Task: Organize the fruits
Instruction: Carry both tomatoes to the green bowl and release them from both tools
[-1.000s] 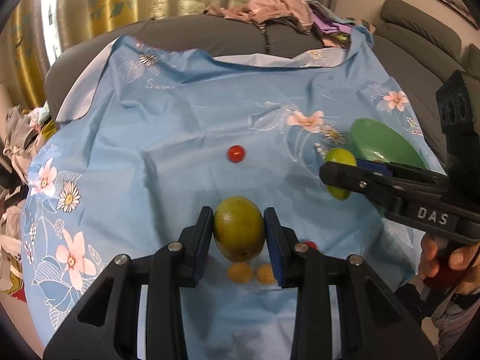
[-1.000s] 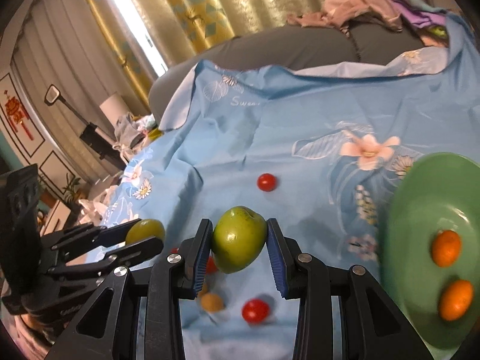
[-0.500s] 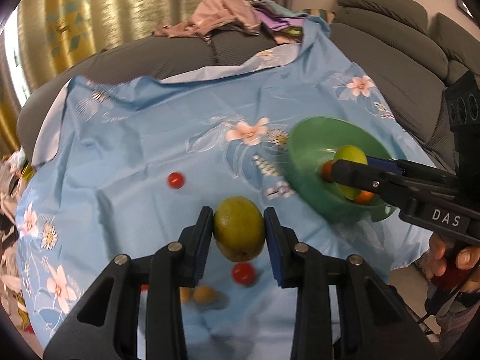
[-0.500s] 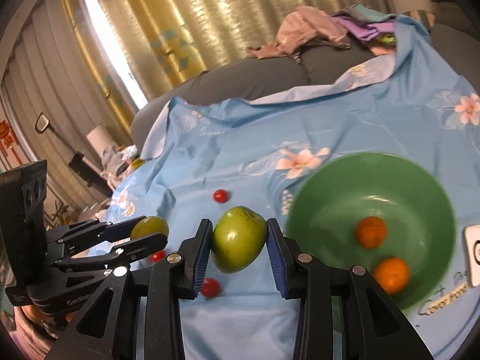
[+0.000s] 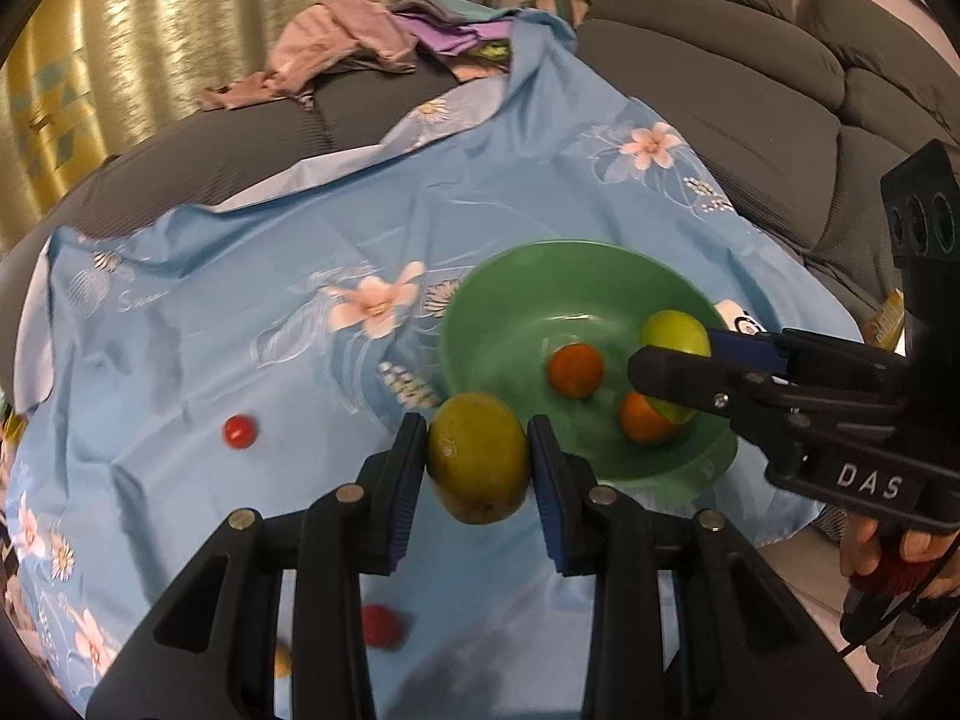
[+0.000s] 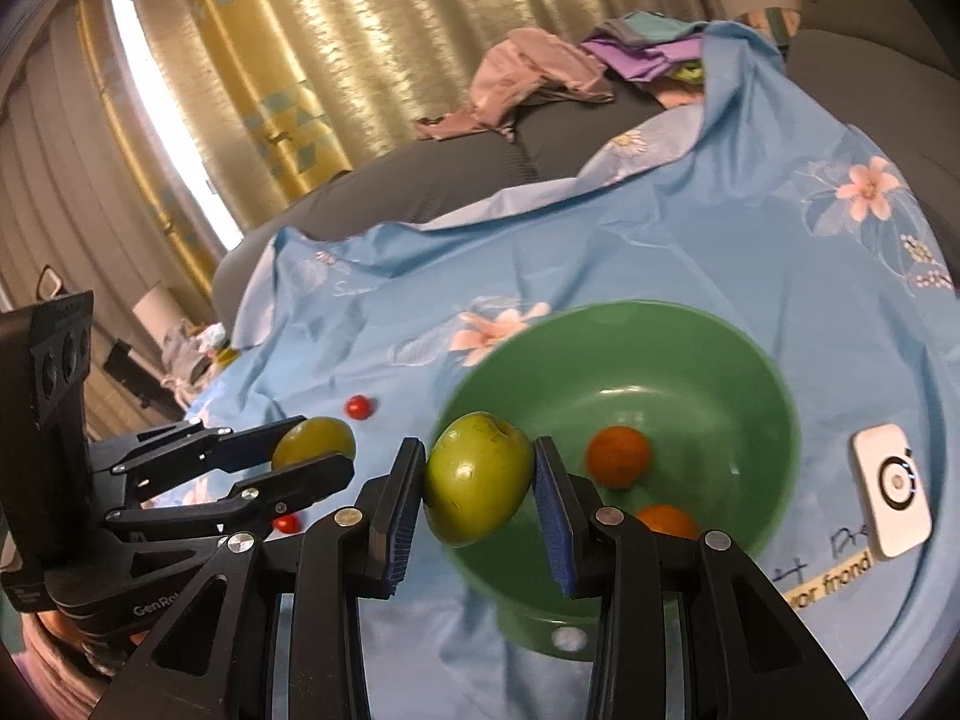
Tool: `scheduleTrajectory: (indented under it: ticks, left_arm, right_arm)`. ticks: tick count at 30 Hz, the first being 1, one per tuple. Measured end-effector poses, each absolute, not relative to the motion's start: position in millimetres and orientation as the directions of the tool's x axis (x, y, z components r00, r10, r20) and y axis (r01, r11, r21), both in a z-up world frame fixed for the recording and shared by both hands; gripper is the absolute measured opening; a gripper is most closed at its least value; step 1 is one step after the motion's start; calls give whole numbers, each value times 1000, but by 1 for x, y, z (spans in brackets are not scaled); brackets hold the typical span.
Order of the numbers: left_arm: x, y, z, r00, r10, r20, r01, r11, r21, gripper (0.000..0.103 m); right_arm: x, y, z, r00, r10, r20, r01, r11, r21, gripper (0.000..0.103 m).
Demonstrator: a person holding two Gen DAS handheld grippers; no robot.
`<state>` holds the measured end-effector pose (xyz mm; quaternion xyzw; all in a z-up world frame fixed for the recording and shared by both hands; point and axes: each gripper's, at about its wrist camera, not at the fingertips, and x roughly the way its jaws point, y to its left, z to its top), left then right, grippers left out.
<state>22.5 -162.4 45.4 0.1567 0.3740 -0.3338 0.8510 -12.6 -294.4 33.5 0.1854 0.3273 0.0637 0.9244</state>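
My left gripper [image 5: 477,462] is shut on a yellow-green fruit [image 5: 477,465] just left of the green bowl [image 5: 504,300]. My right gripper [image 6: 480,477] is shut on a green fruit [image 6: 477,474] over the green bowl's [image 6: 690,330] near left rim; it also shows in the left wrist view [image 5: 675,354], over the bowl. Two orange fruits [image 5: 575,369] [image 5: 645,417] lie in the bowl. Small red fruits [image 5: 240,431] [image 5: 379,624] lie on the blue floral cloth [image 5: 210,330]. The left gripper appears in the right wrist view [image 6: 318,450].
A small white device [image 6: 891,492] lies on the cloth right of the bowl. A grey sofa [image 5: 750,60] with a pile of clothes [image 5: 360,42] wraps around the back and right. Curtains [image 6: 300,60] hang behind.
Both grippers have moved right toward the bowl with their fruits. The right gripper's fruit now hangs over the bowl; the left gripper's fruit has come close to the bowl's left rim.
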Motion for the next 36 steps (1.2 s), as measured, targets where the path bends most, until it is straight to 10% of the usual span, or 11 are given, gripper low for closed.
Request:
scheduleTrajectory:
  ticks: [24, 36]
  left_arm:
    - [36, -226, 1, 486, -372, -791, 735, 663, 141, 34]
    - [25, -191, 31, 619, -344, -706, 639, 743, 199, 84]
  right_arm:
    - [-12, -326, -1, 720, 62, -692, 157, 956, 248, 38]
    - [-27, -325, 18, 760, 43, -649, 164, 953, 256, 44]
